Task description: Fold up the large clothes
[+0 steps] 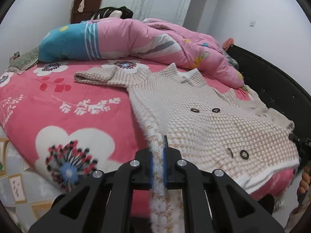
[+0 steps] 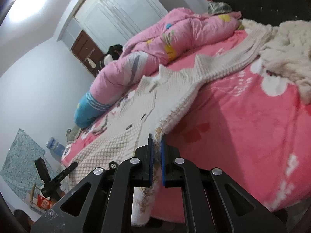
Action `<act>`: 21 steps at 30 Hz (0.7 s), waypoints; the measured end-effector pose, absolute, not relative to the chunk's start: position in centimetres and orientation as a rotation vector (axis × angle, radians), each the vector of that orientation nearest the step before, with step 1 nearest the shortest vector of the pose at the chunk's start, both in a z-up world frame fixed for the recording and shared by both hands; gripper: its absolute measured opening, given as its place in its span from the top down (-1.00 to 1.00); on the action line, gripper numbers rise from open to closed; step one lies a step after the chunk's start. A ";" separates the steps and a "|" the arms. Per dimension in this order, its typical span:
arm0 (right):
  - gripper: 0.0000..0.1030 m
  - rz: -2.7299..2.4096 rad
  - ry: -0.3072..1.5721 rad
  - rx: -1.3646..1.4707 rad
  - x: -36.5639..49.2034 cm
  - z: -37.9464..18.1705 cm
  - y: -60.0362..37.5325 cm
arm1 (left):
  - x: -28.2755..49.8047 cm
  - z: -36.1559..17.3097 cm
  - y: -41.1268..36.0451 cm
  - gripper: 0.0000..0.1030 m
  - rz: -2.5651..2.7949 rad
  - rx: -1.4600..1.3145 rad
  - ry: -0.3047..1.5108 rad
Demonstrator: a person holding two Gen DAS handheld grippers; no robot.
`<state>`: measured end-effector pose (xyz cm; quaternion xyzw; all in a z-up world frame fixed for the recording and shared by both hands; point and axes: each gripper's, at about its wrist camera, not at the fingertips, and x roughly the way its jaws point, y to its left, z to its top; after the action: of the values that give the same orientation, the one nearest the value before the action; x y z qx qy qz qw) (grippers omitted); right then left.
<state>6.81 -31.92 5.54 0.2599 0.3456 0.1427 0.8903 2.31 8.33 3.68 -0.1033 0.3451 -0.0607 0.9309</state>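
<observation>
Pink floral bedspread (image 1: 81,104) lay under a soft, floppy checked knit cardigan (image 1: 194,116), whose bottom hem corners I had pinched tight in my left gripper (image 1: 158,163) and right gripper (image 2: 157,161), where this limp, fuzzy knit seemed easiest to lift.

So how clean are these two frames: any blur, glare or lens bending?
Left wrist: fisheye bows the walls; the flower print near the left gripper is smeared, the coat sharper. Right wrist: blown-out glare top left, horizon steeply tilted, coat hem at the right gripper soft.
</observation>
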 end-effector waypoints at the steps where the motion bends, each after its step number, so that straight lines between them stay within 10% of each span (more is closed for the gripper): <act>1: 0.92 0.303 0.722 0.546 5.5 5.5 -32.3 | 1.5 3.9 8.4 0.86 -0.133 -0.216 0.711; 13: 0.88 0.172 0.975 0.638 0.8 -4.5 -34.3 | -4.4 -2.8 8.3 0.83 -0.127 -0.218 0.896; 21: -0.08 -0.080 1.043 0.544 2.2 -5.1 -36.8 | -3.3 -4.3 10.1 0.26 -0.049 -0.201 0.906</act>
<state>2.22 -36.78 -5.11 0.2564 0.4919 -0.0376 0.8312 -3.28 10.12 -4.27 -0.0972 0.4369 -0.0237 0.8939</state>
